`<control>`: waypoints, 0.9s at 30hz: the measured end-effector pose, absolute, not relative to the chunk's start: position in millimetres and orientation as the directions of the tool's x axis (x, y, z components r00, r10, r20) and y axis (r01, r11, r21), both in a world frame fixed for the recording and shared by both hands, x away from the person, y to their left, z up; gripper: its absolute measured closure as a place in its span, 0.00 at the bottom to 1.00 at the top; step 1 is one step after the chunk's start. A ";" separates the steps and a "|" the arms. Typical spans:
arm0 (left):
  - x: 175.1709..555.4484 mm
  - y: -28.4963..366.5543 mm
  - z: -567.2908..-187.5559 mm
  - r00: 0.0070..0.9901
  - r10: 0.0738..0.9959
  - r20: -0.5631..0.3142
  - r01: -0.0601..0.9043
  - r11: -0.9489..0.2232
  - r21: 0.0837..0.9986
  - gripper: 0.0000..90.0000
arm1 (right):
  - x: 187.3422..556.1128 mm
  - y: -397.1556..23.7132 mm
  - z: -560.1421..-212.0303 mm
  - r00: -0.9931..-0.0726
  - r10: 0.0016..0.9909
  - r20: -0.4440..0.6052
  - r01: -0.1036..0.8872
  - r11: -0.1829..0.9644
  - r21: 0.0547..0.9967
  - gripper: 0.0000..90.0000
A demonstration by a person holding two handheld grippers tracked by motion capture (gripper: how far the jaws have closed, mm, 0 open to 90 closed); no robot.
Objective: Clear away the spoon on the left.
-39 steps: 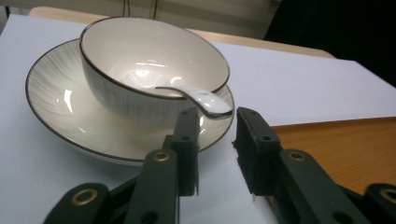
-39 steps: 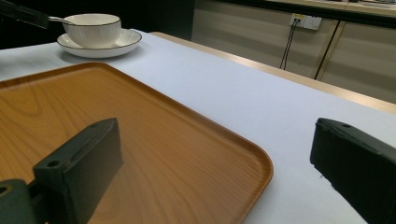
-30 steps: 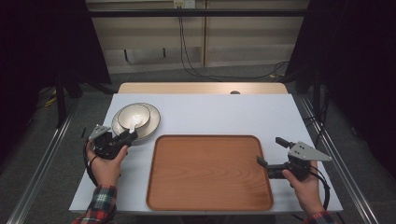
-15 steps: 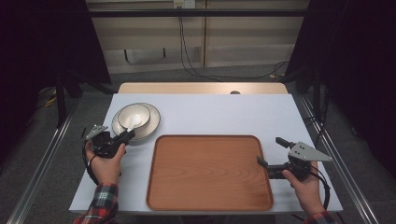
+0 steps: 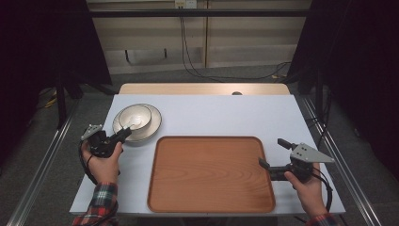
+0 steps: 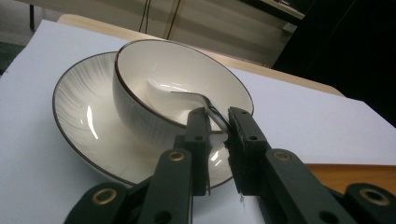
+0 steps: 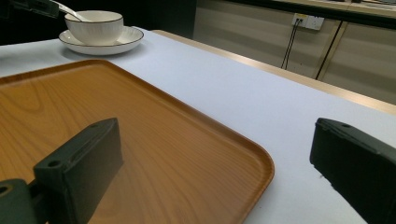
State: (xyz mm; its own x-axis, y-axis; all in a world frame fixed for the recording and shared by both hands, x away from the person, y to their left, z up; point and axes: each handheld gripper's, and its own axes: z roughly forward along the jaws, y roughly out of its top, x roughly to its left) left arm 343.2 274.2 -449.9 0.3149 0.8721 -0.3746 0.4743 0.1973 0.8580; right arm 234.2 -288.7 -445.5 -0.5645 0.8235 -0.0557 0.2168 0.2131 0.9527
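Left gripper (image 6: 217, 122): its jaws have just been closing and now stand narrow, their pads pressing on the handle of a pale spoon (image 6: 187, 95) caught between them. The spoon's scoop rests inside a cream bowl (image 6: 154, 74) with a dark rim, and the handle rises over the bowl's near edge to the jaws. The bowl stands on a matching ribbed plate (image 6: 79, 121), which lies on the white table (image 6: 322, 126). In the high view, the left gripper (image 5: 123, 134) lies at about 7 o'clock of the plate (image 5: 153, 126), at the table's far left, with the wooden tray (image 5: 209, 174) at about 4 o'clock of the plate and just apart from it. Right gripper (image 7: 212, 158): its jaws stand wide with nothing between them, straddling the tray's (image 7: 140, 140) corner; in the high view it (image 5: 273, 153) sits at 3 o'clock of the tray, held in the person's right hand (image 5: 308, 190).
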 end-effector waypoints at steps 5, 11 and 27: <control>346.2 274.8 -447.2 0.303 0.878 -0.371 0.461 0.206 0.863 0.88 | 234.6 -288.3 -445.6 -0.571 0.820 -0.047 0.217 0.206 0.954 0.02; 349.1 279.6 -446.5 0.280 0.881 -0.381 0.447 0.232 0.864 0.89 | 234.5 -288.4 -445.9 -0.570 0.820 -0.047 0.219 0.207 0.953 0.02; 356.6 288.7 -448.5 0.235 0.874 -0.425 0.436 0.296 0.850 0.89 | 235.3 -286.7 -447.8 -0.576 0.816 -0.049 0.225 0.217 0.950 0.02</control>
